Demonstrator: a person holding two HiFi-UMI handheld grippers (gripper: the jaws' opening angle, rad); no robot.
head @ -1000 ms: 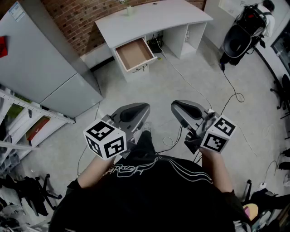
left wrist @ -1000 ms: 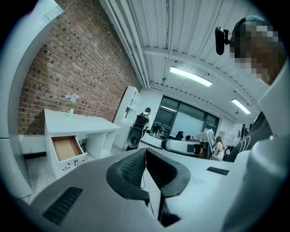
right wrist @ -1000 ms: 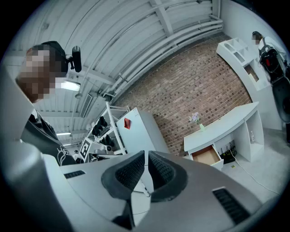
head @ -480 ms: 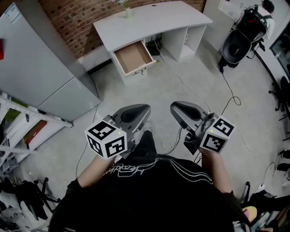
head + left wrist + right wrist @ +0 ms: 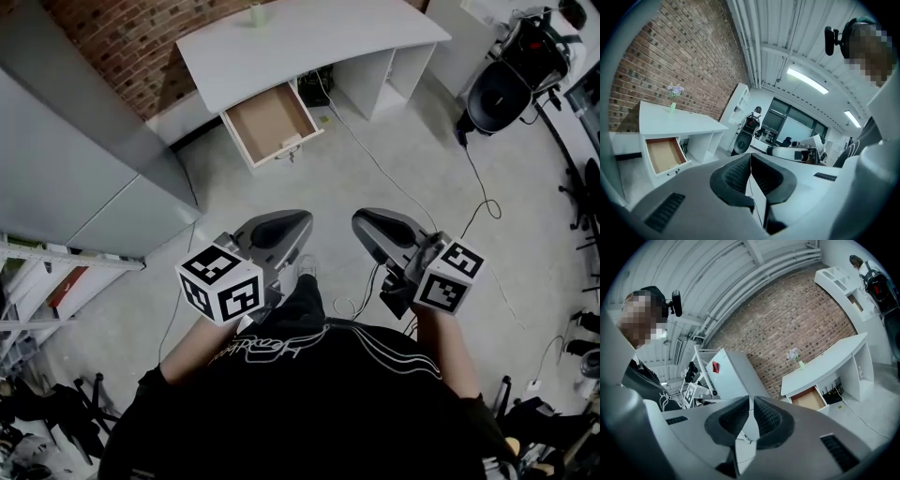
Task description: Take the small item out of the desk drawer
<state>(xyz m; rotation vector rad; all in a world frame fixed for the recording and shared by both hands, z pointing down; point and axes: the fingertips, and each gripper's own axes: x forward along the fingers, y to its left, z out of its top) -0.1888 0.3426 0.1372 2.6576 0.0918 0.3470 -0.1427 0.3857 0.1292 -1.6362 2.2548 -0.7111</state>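
A white desk (image 5: 309, 42) stands far ahead against a brick wall, its drawer (image 5: 270, 122) pulled open. The drawer's brown bottom shows bare; no small item is visible in it from here. The drawer (image 5: 663, 154) also appears in the left gripper view and, smaller, as the drawer (image 5: 809, 398) in the right gripper view. I hold both grippers close to my body, well short of the desk. My left gripper (image 5: 298, 222) is shut with nothing between its jaws. My right gripper (image 5: 361, 221) is shut too, and empty.
A grey cabinet (image 5: 84, 159) stands left of the desk. A metal shelf rack (image 5: 56, 281) sits at the left. Cables (image 5: 412, 197) run across the concrete floor. A black stroller-like cart (image 5: 506, 75) is at the upper right. A small vase (image 5: 256, 14) stands on the desk.
The view has shifted slightly toward the desk; the drawer and desk sit a little lower and larger in the head view. Both grippers stay shut in the same place.
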